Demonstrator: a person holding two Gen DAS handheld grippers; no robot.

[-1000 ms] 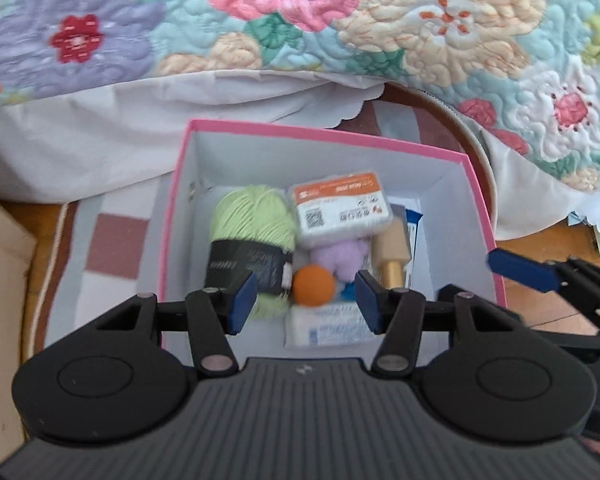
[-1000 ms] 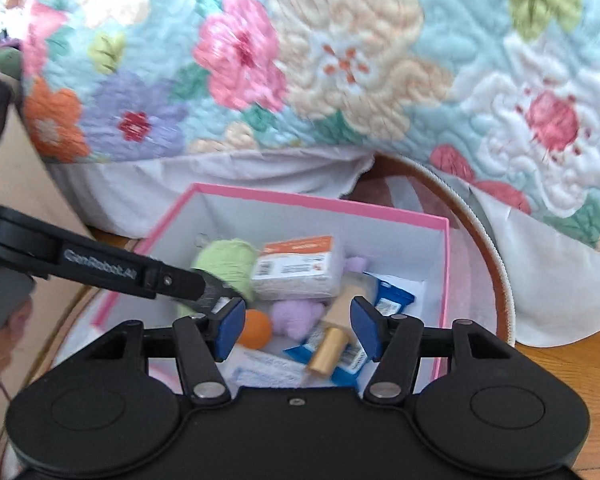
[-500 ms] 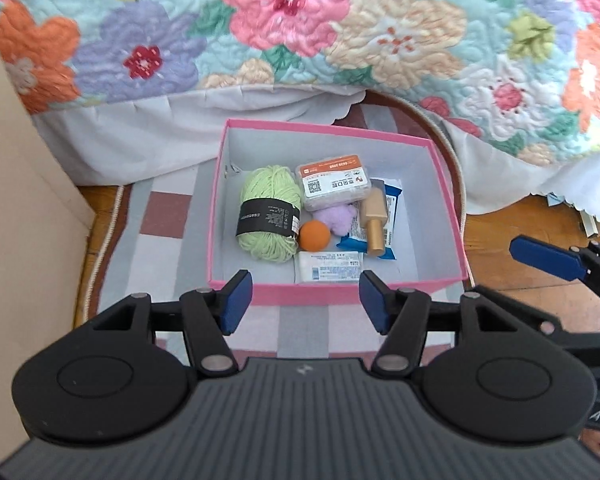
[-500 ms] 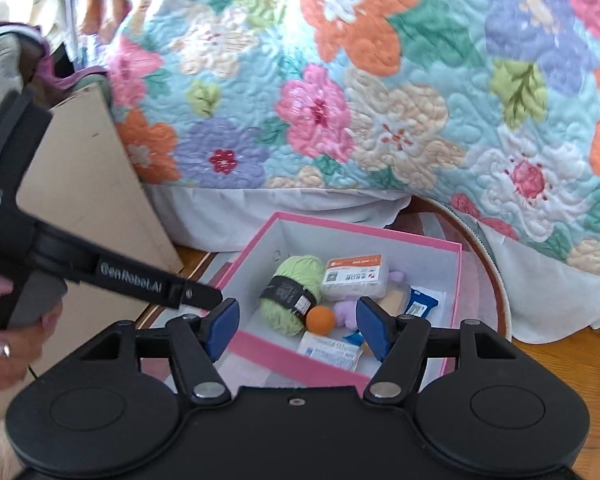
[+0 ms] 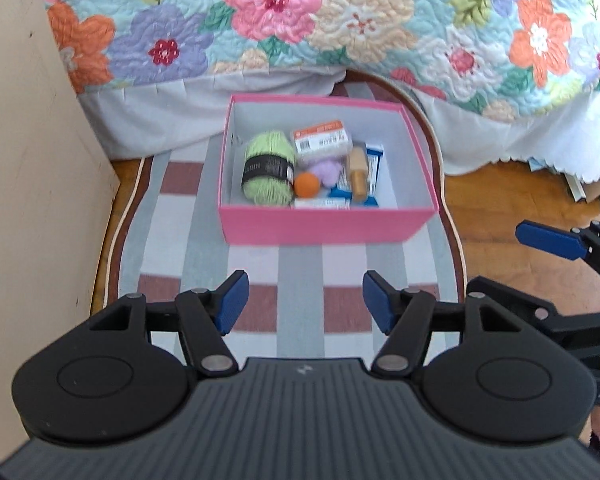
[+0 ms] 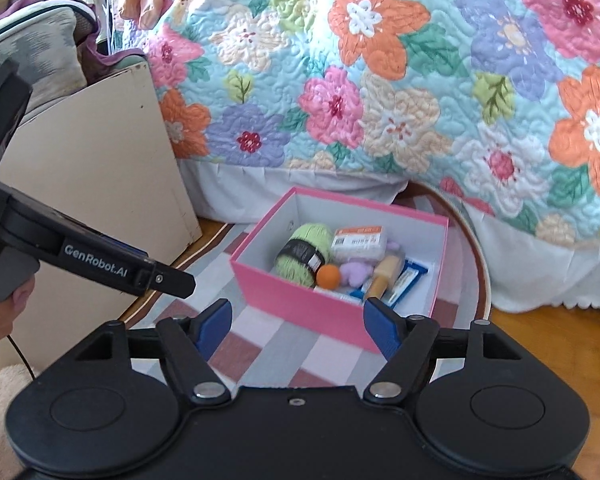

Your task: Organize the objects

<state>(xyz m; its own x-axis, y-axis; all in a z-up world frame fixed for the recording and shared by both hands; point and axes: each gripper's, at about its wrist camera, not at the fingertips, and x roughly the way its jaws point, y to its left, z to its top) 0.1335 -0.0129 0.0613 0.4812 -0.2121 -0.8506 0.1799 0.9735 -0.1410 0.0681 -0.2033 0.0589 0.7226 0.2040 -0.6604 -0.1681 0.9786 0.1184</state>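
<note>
A pink box (image 5: 324, 224) (image 6: 300, 300) stands on a striped rug. Inside lie a green yarn ball (image 5: 268, 168) (image 6: 302, 252), an orange ball (image 5: 307, 185) (image 6: 327, 276), a purple pompom (image 5: 326, 169) (image 6: 354, 272), a white packet with an orange label (image 5: 321, 141) (image 6: 360, 242), a tan bottle (image 5: 358, 174) (image 6: 384, 276) and blue-white packets (image 5: 374, 160). My left gripper (image 5: 304, 306) is open and empty, well back from the box. My right gripper (image 6: 296, 324) is open and empty, near the box's front corner.
A flowered quilt (image 5: 340, 20) (image 6: 420, 80) hangs over a bed behind the box. A beige board (image 5: 28, 180) (image 6: 92, 168) stands at the left. The striped rug (image 5: 300, 264) lies on a wooden floor (image 5: 500, 208). The right gripper's finger (image 5: 548, 238) shows at the right.
Both grippers have pulled back and up from the box, which now looks smaller and farther. Both stay open and empty. The box's contents have not moved.
</note>
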